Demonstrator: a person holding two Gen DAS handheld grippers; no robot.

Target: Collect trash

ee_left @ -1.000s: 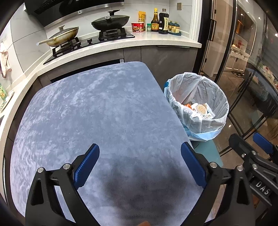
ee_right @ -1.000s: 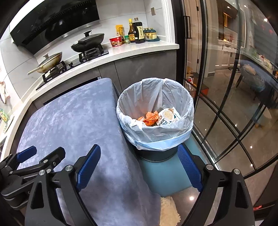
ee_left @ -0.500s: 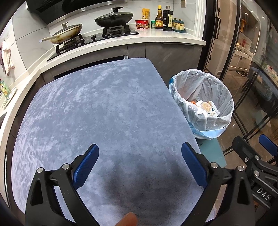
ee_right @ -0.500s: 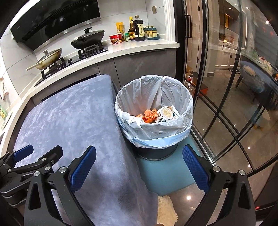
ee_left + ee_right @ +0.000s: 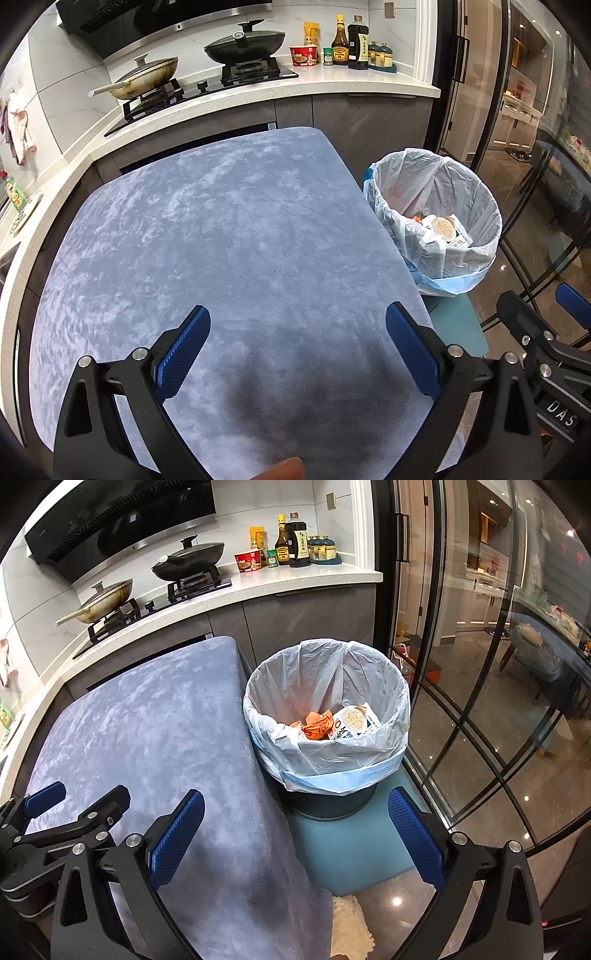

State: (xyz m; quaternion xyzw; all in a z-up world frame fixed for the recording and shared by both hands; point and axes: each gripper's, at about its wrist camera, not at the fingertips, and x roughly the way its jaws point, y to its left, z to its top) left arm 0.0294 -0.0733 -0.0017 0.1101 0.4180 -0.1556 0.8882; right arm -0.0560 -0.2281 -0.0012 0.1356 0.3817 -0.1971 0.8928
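A trash bin [image 5: 369,764] lined with a pale plastic bag [image 5: 413,177] stands on a teal mat right of the table. Inside lie crumpled orange wrappers [image 5: 316,723] and a white food packet [image 5: 352,722], which also shows in the left wrist view [image 5: 445,229]. My left gripper [image 5: 297,343] is open and empty over the near part of the blue-grey velvet tabletop [image 5: 221,229]. My right gripper [image 5: 295,830] is open and empty, low over the table's right edge, short of the bin. No loose trash shows on the table.
A kitchen counter [image 5: 332,88] runs behind the table with a stove, two lidded pans [image 5: 243,42], a red noodle cup and sauce bottles. Glass doors [image 5: 480,664] stand right of the bin. A cream rug [image 5: 349,923] lies on the floor.
Both grippers have drawn back and risen a little, so the table and bin look farther away. Both stay open and empty.
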